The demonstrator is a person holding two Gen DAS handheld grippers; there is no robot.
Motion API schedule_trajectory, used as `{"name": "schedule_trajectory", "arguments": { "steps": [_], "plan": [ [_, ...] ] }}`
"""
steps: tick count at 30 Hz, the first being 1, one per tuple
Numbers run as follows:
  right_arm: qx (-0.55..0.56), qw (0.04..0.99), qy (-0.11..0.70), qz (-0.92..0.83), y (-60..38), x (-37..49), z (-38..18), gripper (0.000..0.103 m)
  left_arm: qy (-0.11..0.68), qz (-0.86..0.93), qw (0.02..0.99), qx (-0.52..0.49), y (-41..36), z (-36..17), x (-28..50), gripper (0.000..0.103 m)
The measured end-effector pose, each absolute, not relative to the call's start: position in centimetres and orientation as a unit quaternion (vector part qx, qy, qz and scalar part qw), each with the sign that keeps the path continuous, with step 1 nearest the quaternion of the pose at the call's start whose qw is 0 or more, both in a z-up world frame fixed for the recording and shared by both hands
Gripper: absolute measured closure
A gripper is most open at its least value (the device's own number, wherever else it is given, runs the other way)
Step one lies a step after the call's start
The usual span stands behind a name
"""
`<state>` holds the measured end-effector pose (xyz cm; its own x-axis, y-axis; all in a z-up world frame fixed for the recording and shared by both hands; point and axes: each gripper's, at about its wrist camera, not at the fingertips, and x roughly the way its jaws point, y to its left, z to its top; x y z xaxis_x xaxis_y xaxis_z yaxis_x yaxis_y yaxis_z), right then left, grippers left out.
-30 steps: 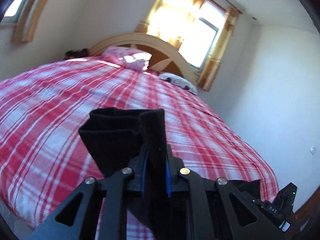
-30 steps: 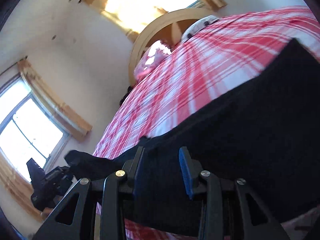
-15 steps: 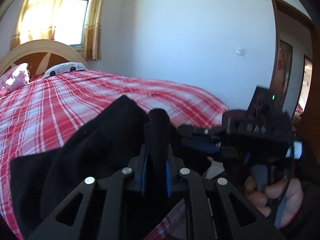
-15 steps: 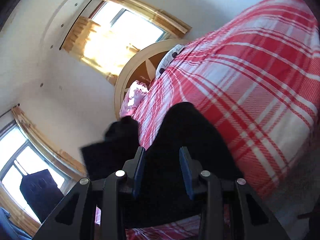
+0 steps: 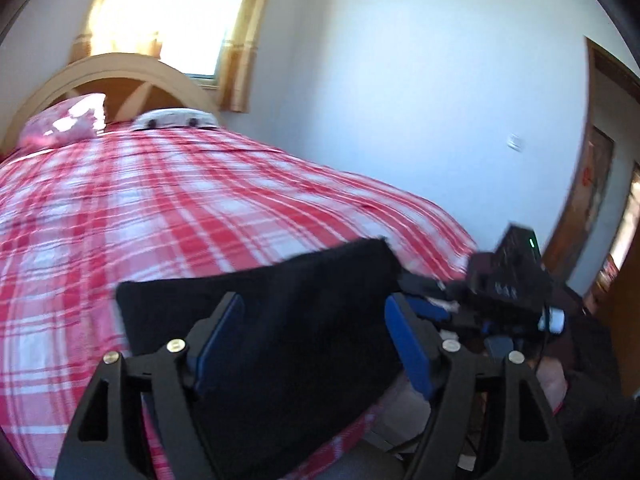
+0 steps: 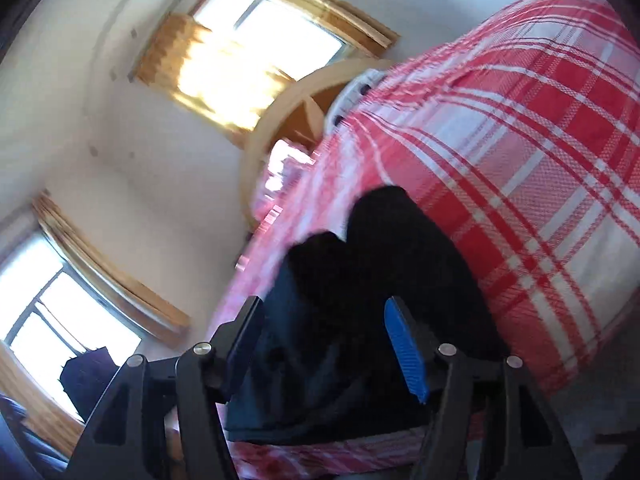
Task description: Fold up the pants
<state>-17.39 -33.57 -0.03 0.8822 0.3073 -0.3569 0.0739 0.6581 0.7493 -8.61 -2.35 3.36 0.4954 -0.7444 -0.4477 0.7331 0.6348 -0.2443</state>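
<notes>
The black pants (image 5: 280, 280) lie in a folded bundle at the near corner of the red plaid bed (image 5: 160, 200). My left gripper (image 5: 314, 304) hovers just over them, its jaws opening wide, cloth lying between the blue pads without being pressed. The right gripper's black housing (image 5: 508, 280) sits close by at the pants' right end. In the right wrist view the pants (image 6: 400, 248) bunch up between the fingers of my right gripper (image 6: 325, 308), whose jaws are also opening; the pads stand off the cloth. The bed's edge (image 6: 560, 320) drops away at the right.
A curved wooden headboard (image 5: 120, 68) with a pink pillow (image 5: 68, 120) and a white pillow (image 5: 176, 118) stands at the far end. A curtained window (image 5: 168, 20) glows behind it. A wooden door frame (image 5: 600, 160) is at the right. A person's hand (image 5: 552, 384) holds the right gripper.
Both grippers swung toward each other at the bed's corner. The left jaws, clamped on a pants fold before, have sprung apart and let it go. The right jaws have widened too.
</notes>
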Motion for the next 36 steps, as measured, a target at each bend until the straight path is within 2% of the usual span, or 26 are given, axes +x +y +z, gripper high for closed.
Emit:
{"name": "schedule_trajectory", "arguments": {
  "steps": [3,8,10,11,15,20,23,25,26,28,30,33,36],
  "plan": [
    [0.411,0.872,0.253,0.082,-32.2,-16.9,-1.4,0.038,0.286,-0.383,0.878,-0.034,-0.6,2.7,-6.6,0.026],
    [0.287,0.915,0.28,0.046,-28.6,-16.0,-0.3,0.039,0.316,-0.339,0.884,-0.063,0.8,1.1,-4.9,0.026],
    [0.275,0.917,0.286,0.033,-28.5,-15.6,-0.2,0.056,0.319,-0.332,0.885,-0.07,1.1,1.1,-4.7,0.026],
    [0.265,0.918,0.293,0.019,-28.7,-15.4,-0.1,0.074,0.319,-0.329,0.886,-0.073,1.2,1.3,-4.8,0.026],
    [0.235,0.925,0.299,0.021,-28.5,-15.6,1.1,0.082,0.309,-0.321,0.892,-0.068,1.5,1.7,-5.0,0.026],
    [0.18,0.955,0.237,0.017,-28.8,-17.3,4.6,0.082,0.294,-0.324,0.898,-0.047,0.8,2.2,-5.2,0.026],
    [0.134,0.957,0.254,-0.031,-29.5,-17.5,4.2,0.082,0.3,-0.322,0.897,-0.032,-0.2,1.7,-5.2,0.026],
    [0.169,0.943,0.285,-0.041,-31.0,-17.2,2.0,0.075,0.307,-0.317,0.897,-0.021,-0.7,1.3,-5.2,0.026],
    [0.181,0.934,0.304,-0.056,-31.6,-17.0,0.4,0.068,0.31,-0.316,0.897,-0.015,-0.8,1.1,-5.2,0.026],
    [0.206,0.933,0.288,-0.059,-32.0,-18.0,-0.2,0.065,0.307,-0.31,0.9,-0.005,-0.8,1.2,-5.2,0.026],
    [0.221,0.931,0.276,-0.095,-32.4,-19.2,0.9,0.063,0.297,-0.299,0.907,0.0,-0.6,1.8,-5.1,0.026],
    [0.181,0.943,0.204,-0.189,-32.4,-21.4,4.4,0.063,0.275,-0.293,0.916,0.005,-0.9,3.0,-4.9,0.026],
    [0.128,0.968,0.197,-0.089,-30.0,-19.9,6.7,0.063,0.267,-0.304,0.914,0.006,-2.8,4.1,-4.3,0.026]
  ]
}}
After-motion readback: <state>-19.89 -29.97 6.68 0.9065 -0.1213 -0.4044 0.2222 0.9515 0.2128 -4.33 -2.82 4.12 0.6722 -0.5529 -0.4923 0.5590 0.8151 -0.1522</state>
